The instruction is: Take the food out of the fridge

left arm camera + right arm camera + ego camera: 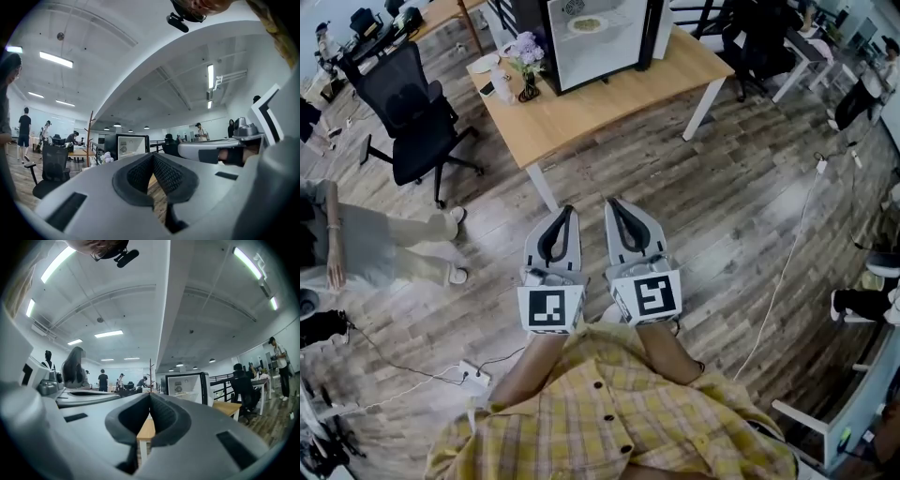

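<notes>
A small black fridge [591, 37] with a glass door stands on a wooden table [609, 98] across the floor ahead of me. Behind its shut door a plate of food [586, 25] shows on a shelf. The left gripper view shows the fridge [131, 145] far off, and the right gripper view shows the fridge [185, 387] likewise. My left gripper [569, 210] and right gripper [611, 202] are held side by side, level, pointing at the table and well short of it. Both are shut with nothing between the pads, as the left gripper [153, 155] and right gripper [150, 394] show in their own views.
A vase of pale flowers [526, 56] and a cup [502, 82] stand at the table's left end. A black office chair [412, 103] is left of the table. A person [366, 248] sits at the left. A power strip [473, 375] and cables lie on the wooden floor.
</notes>
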`<act>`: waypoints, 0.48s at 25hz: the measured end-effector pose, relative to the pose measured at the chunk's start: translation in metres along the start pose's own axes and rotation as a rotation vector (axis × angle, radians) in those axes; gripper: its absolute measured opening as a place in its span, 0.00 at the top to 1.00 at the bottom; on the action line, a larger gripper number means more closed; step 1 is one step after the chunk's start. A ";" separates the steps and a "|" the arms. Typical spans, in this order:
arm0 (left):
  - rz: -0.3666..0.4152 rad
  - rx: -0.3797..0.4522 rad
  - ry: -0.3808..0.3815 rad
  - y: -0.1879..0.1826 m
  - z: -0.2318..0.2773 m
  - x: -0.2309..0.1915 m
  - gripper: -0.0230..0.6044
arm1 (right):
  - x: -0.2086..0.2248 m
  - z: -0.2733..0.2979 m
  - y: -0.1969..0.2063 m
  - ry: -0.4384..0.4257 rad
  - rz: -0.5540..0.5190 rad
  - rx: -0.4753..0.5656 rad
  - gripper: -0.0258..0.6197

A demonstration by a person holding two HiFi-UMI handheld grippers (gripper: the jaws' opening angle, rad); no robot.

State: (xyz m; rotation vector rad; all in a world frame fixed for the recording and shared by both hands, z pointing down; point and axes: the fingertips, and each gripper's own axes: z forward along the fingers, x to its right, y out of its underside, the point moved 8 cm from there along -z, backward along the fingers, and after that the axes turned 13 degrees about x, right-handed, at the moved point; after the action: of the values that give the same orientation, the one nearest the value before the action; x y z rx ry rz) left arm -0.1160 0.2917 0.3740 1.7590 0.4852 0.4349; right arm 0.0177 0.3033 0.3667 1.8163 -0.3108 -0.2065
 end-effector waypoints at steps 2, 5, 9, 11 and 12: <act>0.004 -0.020 0.001 0.007 0.005 0.005 0.95 | 0.008 0.003 0.004 -0.004 0.019 -0.004 0.95; 0.006 -0.023 -0.019 0.011 0.013 0.004 0.95 | 0.013 0.007 0.013 -0.014 0.032 -0.013 0.95; -0.014 -0.024 -0.033 0.028 0.035 -0.005 0.95 | 0.025 0.027 0.028 -0.027 0.030 -0.034 0.95; -0.021 -0.024 -0.035 0.036 0.052 -0.009 0.95 | 0.037 0.041 0.035 -0.029 0.024 -0.039 0.95; -0.029 -0.024 -0.037 0.040 0.062 -0.012 0.95 | 0.044 0.049 0.038 -0.030 0.022 -0.039 0.95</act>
State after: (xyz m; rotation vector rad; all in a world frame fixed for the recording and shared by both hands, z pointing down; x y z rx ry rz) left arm -0.0893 0.2263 0.3981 1.7316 0.4768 0.3853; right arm 0.0403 0.2351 0.3908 1.7723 -0.3456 -0.2231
